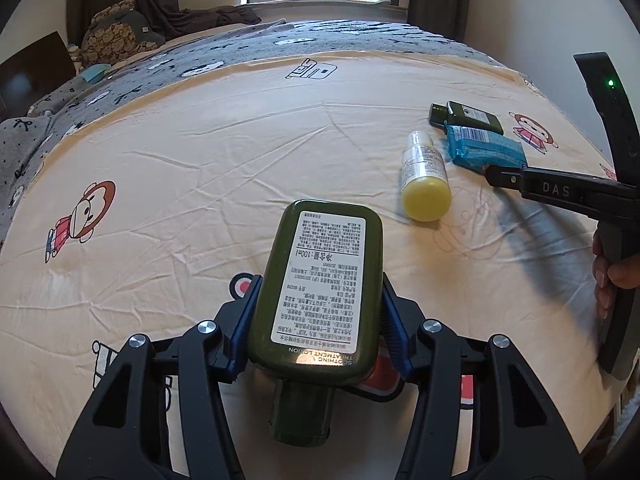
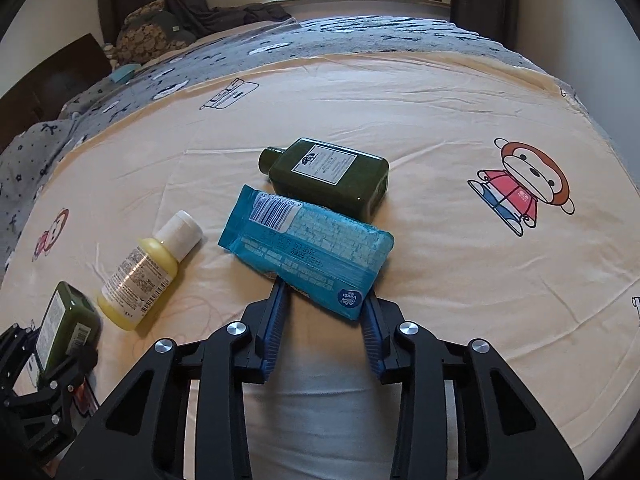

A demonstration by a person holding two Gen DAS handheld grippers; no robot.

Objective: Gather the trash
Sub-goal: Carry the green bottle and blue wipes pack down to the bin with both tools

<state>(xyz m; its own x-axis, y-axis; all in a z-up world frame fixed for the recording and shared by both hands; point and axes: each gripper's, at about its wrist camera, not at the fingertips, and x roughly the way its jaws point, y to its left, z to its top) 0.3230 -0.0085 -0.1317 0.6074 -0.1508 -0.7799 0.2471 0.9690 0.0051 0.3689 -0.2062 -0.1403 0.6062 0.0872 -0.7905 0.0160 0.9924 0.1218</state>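
My left gripper (image 1: 318, 304) is shut on a dark green lotion bottle (image 1: 320, 272), its blue pads pressing both sides, cap toward the camera, lifted off the cream bedsheet (image 1: 200, 160). That same bottle (image 2: 66, 324) shows at lower left in the right wrist view. My right gripper (image 2: 325, 294) is shut on the near end of a blue tissue pack (image 2: 308, 244), which lies on the sheet. In the left wrist view the right gripper's fingers (image 1: 504, 176) meet the pack (image 1: 486, 150). A yellow bottle (image 2: 144, 276) with a white cap and a second green bottle (image 2: 328, 174) lie beside the pack.
The cream sheet with cartoon monkeys (image 2: 520, 188) covers the bed; a grey patterned blanket (image 2: 320, 40) lies across its far part, with pillows (image 2: 148, 32) at far left. A hand (image 1: 608, 276) holds the right gripper's handle. The bed's right edge (image 2: 580, 100) drops off nearby.
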